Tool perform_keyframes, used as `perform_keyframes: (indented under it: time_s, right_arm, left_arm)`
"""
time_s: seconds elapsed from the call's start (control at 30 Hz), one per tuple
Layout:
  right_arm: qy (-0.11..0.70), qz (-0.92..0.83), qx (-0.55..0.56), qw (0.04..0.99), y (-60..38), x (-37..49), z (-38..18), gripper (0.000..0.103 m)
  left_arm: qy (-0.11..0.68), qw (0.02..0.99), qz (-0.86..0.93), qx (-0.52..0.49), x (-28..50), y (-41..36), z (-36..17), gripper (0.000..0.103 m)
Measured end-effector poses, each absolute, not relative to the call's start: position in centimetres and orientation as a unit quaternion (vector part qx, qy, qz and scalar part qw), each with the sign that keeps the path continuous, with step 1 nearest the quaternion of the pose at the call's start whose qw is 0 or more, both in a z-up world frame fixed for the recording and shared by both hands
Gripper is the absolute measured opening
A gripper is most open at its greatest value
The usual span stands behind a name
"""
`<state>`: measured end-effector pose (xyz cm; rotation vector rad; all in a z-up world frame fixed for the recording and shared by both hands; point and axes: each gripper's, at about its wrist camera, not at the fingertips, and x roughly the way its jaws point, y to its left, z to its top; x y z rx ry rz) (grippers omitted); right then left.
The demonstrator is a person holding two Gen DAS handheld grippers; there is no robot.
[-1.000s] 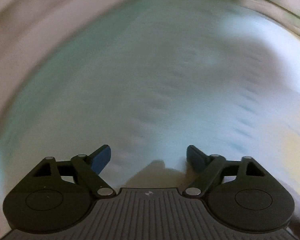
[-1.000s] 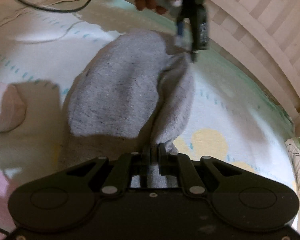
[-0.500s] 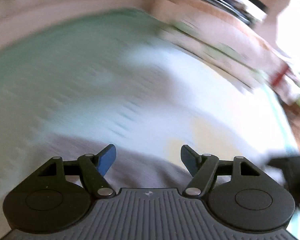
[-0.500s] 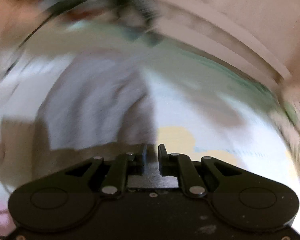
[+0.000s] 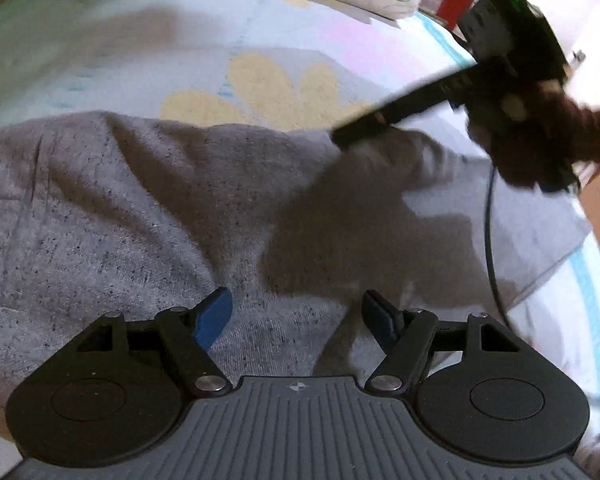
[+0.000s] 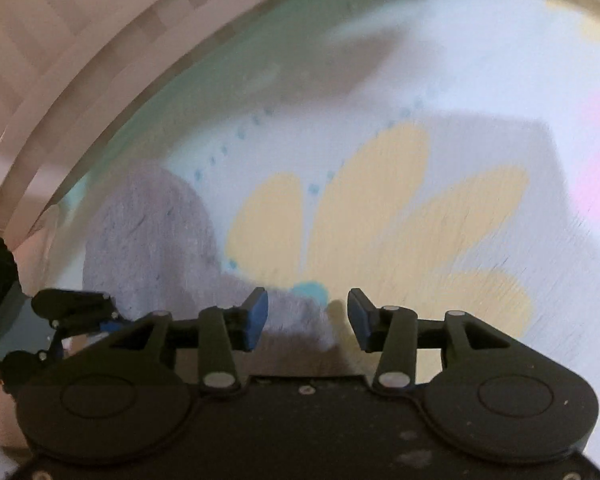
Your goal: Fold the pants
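Pants [image 5: 148,216] (grey, heathered) lie spread on the flower-print mat [image 5: 268,80]. The left hand-held gripper [image 5: 296,316] hangs over them, blue fingers wide apart, grasping nothing. The right hand-held gripper [image 6: 307,316] is likewise spread and empty above the pants' edge, near the slatted rail [image 6: 60,40].

- Pants [image 5: 112,216]: grey flecked cloth, matt and nubby, is noted.
- Bed sheet [image 6: 480,92]: smooth printed cloth, matt.
- Left claw [image 5: 296,318]: matt black plastic, blue pads [image 5: 214,316], bright metal pivots.
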<state>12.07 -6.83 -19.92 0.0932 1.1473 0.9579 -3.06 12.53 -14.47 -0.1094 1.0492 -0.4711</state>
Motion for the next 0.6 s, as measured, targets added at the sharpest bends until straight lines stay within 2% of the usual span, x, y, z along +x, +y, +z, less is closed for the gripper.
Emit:
perform_keyframes:
  time_s: [0.03, 0.07, 0.1, 0.13, 0.23, 0.3, 0.53, 0.6]
  right_arm:
    - [0.528, 0.445, 0.053, 0.721, -7.0, 11.5, -19.9, 0.041]
    - [0.524, 0.455, 0.055, 0.718, -6.9, 11.2, -19.7, 0.030]
    - [0.513, 0.464, 0.046, 0.721, -6.9, 10.3, -19.3, 0.008]
    - [0.496, 0.473, 0.024, 0.728, -6.7, 9.4, -18.7, 0.005]
    - [0.432, 0.500, -0.061, 0.748, -6.4, 5.8, -17.1, 0.005]
    - [0.394, 0.514, -0.119, 0.752, -5.6, 2.9, -16.5, 0.005]
    - [0.246, 0.564, -0.348, 0.707, -3.1, -7.4, -18.5, 0.005]
    - [0.211, 0.576, -0.397, 0.683, -2.8, -9.8, -19.6, 0.005]
  left_arm:
    - [0.493, 0.840, -0.219, -0.063, -2.7, 13.0, -14.1, 0.070]
    - [0.481, 0.848, -0.210, -0.074, -2.5, 13.6, -13.5, 0.070]
    - [0.462, 0.859, -0.203, -0.080, -2.3, 14.1, -12.8, 0.070]
    - [0.443, 0.870, -0.197, -0.085, -2.1, 14.6, -12.0, 0.070]
    - [0.390, 0.897, -0.183, -0.098, -0.4, 15.9, -9.4, 0.071]
    - [0.385, 0.904, -0.161, -0.090, 1.2, 15.8, -8.9, 0.071]
    - [0.406, 0.900, -0.101, -0.123, 5.8, 15.3, -10.7, 0.071]
    - [0.422, 0.893, -0.102, -0.118, 4.6, 16.0, -10.7, 0.071]
